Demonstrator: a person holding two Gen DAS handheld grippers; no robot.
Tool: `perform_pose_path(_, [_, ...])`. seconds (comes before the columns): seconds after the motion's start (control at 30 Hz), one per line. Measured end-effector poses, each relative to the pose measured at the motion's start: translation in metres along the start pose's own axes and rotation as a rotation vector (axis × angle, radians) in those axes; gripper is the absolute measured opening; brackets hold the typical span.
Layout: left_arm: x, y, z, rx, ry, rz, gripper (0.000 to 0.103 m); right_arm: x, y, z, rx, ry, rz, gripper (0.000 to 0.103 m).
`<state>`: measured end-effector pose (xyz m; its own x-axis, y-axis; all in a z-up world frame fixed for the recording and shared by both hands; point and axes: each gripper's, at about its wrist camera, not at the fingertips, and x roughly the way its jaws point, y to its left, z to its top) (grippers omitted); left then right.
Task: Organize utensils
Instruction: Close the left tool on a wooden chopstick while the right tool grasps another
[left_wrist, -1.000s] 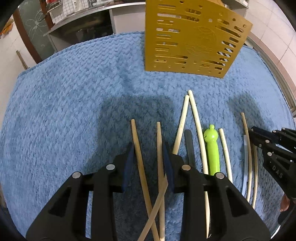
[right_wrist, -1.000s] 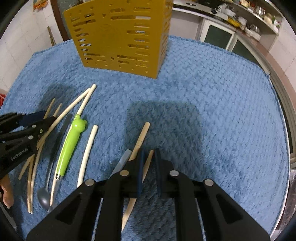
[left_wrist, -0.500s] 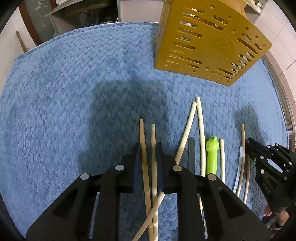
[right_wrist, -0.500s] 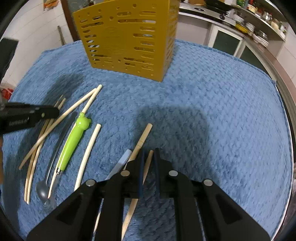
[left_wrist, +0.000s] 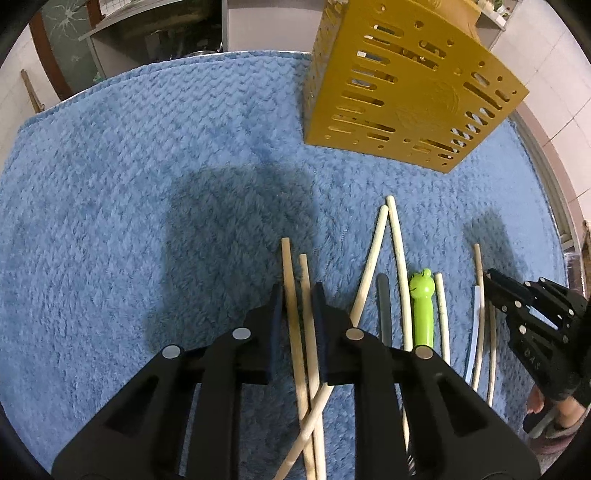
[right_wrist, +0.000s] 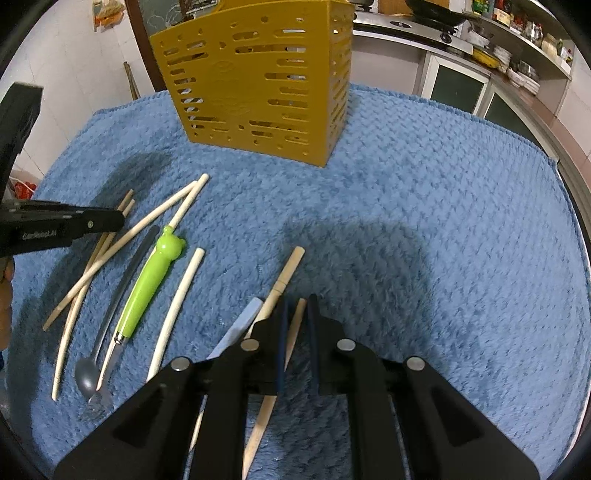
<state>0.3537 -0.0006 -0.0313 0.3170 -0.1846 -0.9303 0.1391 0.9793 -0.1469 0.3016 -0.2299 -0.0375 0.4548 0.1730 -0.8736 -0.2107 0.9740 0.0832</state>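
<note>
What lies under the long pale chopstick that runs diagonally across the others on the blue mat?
In the right wrist view the diagonal chopstick crosses over two wooden chopsticks on the blue mat. Their upper ends are partly hidden behind the left gripper.

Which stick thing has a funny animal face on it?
The green handle with the little bear-like head, lying on the blue towel. The other sticks are plain pale chopsticks.

The left gripper (left_wrist: 298, 295) points steeply downward, its jaws narrowed onto a pair of wooden chopsticks (left_wrist: 301, 314) that run up between the pads; the jaws have just been closing around them. The right gripper (right_wrist: 297, 314) also angles steeply down, its jaws nearly together with one chopstick (right_wrist: 295, 325) between them. In the left wrist view a bare hand (left_wrist: 554, 413) shows behind the right gripper's body at the frame's lower right edge
</note>
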Motion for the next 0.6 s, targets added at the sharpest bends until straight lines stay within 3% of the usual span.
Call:
perform_pose_path(0.27, [-0.010, 0.025, -0.012, 0.004, -0.019, 0.002, 0.021, 0.001, 0.008, 0.001, 0.000, 0.012, -0.051, 0.011])
perform_pose_path(0.43, [-0.010, 0.024, -0.013, 0.018, -0.022, -0.012, 0.019, 0.001, 0.011, 0.003, 0.004, 0.021, -0.069, 0.011])
perform_pose_path(0.6, [-0.001, 0.007, -0.008, 0.037, -0.004, 0.021, 0.018, 0.002, 0.014, 0.005, 0.012, 0.041, -0.097, 0.011])
